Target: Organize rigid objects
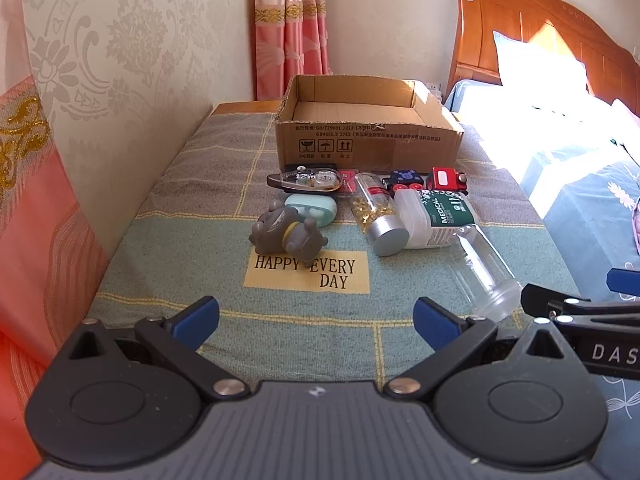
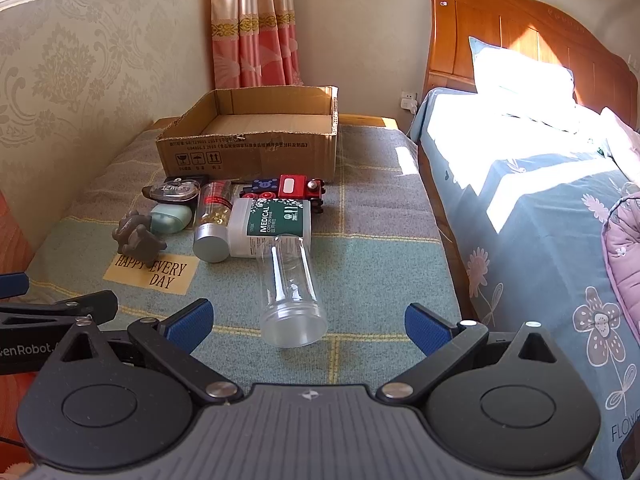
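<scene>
An open cardboard box [image 1: 368,142] [image 2: 248,152] stands empty at the far end of the cloth-covered table. In front of it lie a correction tape [image 1: 308,179], a grey toy figure [image 1: 286,232] [image 2: 138,238], a mint case [image 1: 312,208], a vial of gold pieces with a silver cap [image 1: 378,216] [image 2: 212,228], a white "MEDICAL" bottle [image 1: 436,216] [image 2: 272,224], a red toy train [image 1: 444,180] [image 2: 300,188] and a clear plastic bottle [image 1: 484,272] [image 2: 292,292]. My left gripper [image 1: 316,322] is open and empty, well short of the figure. My right gripper [image 2: 308,326] is open, with the clear bottle's mouth just ahead of it.
A patterned wall and pink curtain [image 1: 36,240] border the table's left side. A bed [image 2: 540,208] with a wooden headboard runs along the right side. The right gripper's body [image 1: 580,320] shows at the right edge of the left wrist view.
</scene>
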`<control>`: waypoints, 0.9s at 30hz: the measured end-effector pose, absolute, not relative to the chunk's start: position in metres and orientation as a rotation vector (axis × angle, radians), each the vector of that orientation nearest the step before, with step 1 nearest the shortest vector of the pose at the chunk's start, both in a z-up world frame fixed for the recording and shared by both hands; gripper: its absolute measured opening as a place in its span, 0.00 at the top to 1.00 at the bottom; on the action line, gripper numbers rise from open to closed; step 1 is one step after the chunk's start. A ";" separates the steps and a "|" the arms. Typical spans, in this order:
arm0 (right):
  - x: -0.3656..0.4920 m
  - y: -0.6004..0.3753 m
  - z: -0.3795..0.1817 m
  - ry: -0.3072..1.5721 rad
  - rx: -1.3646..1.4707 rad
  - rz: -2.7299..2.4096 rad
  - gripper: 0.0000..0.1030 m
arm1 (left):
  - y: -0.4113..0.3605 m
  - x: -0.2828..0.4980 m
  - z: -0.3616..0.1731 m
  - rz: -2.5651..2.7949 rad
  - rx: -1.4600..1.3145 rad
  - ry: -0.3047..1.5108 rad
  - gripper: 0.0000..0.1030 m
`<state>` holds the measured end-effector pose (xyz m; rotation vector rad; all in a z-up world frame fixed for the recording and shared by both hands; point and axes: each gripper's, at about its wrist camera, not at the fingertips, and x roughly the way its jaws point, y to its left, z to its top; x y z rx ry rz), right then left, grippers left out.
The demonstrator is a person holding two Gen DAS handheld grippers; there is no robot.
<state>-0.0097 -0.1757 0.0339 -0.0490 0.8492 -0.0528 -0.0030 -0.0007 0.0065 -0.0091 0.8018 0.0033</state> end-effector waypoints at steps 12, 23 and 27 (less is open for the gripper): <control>-0.008 -0.176 0.033 0.848 -0.040 -0.045 0.00 | -0.002 -0.003 0.006 0.007 -0.008 0.801 0.01; -0.009 -0.177 0.033 0.842 -0.039 -0.046 0.00 | -0.002 -0.003 0.007 0.007 -0.008 0.799 0.01; -0.009 -0.176 0.034 0.839 -0.041 -0.045 0.00 | -0.003 -0.003 0.007 0.009 -0.007 0.798 0.01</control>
